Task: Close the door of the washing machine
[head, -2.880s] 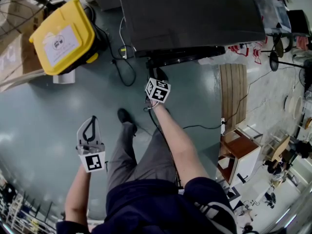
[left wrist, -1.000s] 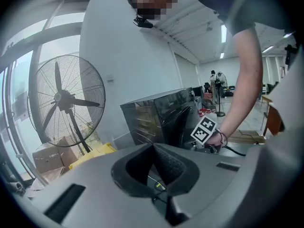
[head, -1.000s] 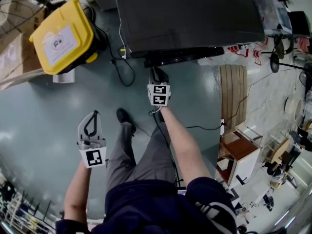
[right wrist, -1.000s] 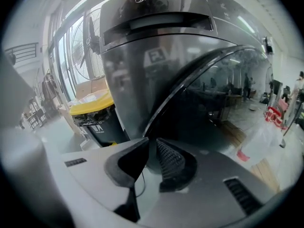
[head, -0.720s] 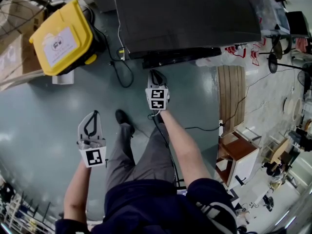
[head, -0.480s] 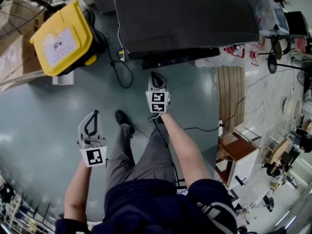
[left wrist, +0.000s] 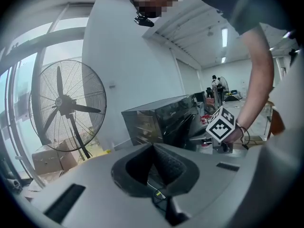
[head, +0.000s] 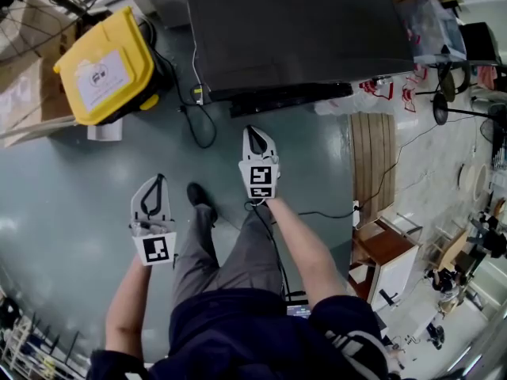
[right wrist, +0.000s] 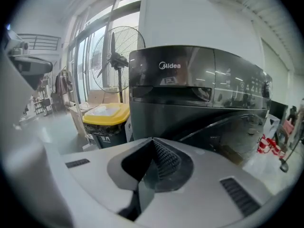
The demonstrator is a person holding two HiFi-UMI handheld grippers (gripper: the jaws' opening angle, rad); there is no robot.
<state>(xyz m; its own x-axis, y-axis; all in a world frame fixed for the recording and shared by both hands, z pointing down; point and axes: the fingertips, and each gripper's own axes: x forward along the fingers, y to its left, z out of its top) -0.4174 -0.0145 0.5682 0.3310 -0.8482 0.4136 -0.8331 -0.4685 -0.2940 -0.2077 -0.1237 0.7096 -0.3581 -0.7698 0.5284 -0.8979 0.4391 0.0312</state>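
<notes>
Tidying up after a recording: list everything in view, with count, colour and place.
washing machine: one, black, top centre
bin: one, yellow lid, left of the machine
cardboard boxes: several, brown, far left
pedestal fan: one, black, by the boxes
cables: a few, black, on the floor before the machine
wooden board: one, brown, on the floor at right
left gripper: one, grey, shut, empty, lower left
right gripper: one, grey, shut, empty, before the machine

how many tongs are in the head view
2. The left tongs are over the grey floor at lower left; the right tongs are at centre, just short of the black washing machine. None appear hidden.
</notes>
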